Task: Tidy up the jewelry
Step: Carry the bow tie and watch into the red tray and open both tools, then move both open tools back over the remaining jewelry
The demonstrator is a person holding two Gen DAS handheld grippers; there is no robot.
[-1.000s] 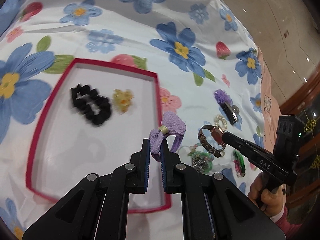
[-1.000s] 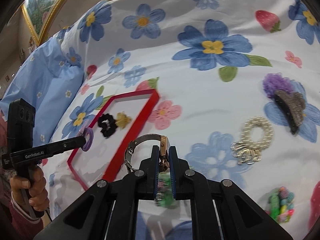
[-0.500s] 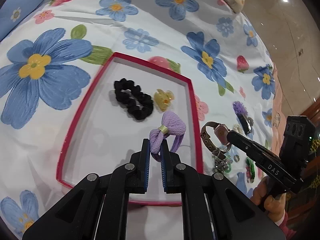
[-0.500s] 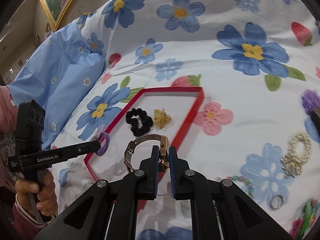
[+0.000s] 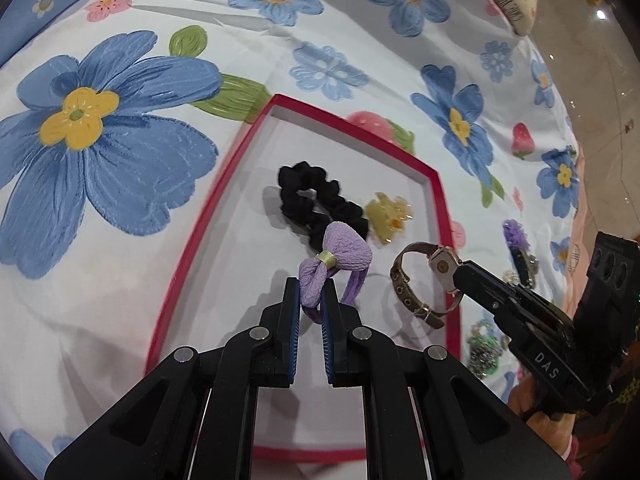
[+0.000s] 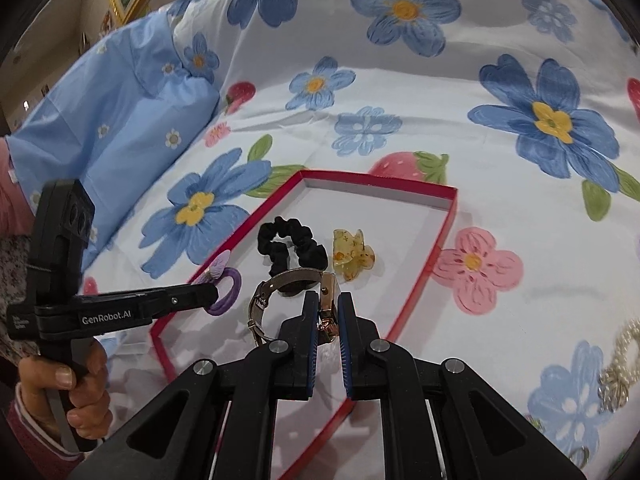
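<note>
A shallow red-rimmed box (image 5: 256,128) (image 6: 440,236) lies on the flowered bedspread. In it are a black scrunchie (image 5: 316,200) (image 6: 288,242) and a yellow claw clip (image 5: 388,216) (image 6: 352,254). My left gripper (image 5: 310,292) (image 6: 212,294) is shut on a purple bow hair tie (image 5: 340,258) (image 6: 228,288), held over the box. My right gripper (image 6: 328,306) (image 5: 460,276) is shut on a rose-gold wristwatch (image 6: 288,292) (image 5: 416,280), held over the box's near right part, beside the hair tie.
More jewelry lies on the bedspread right of the box: a purple hair clip (image 5: 516,240), a beaded piece (image 5: 484,348), a pearl bracelet (image 6: 618,364). A light blue pillow (image 6: 120,100) lies at the left. The bed edge and floor (image 5: 592,40) are at the right.
Both grippers moved in over the box with their items. The watch has come from right of the box rim to above the box floor, close beside the hair tie.
</note>
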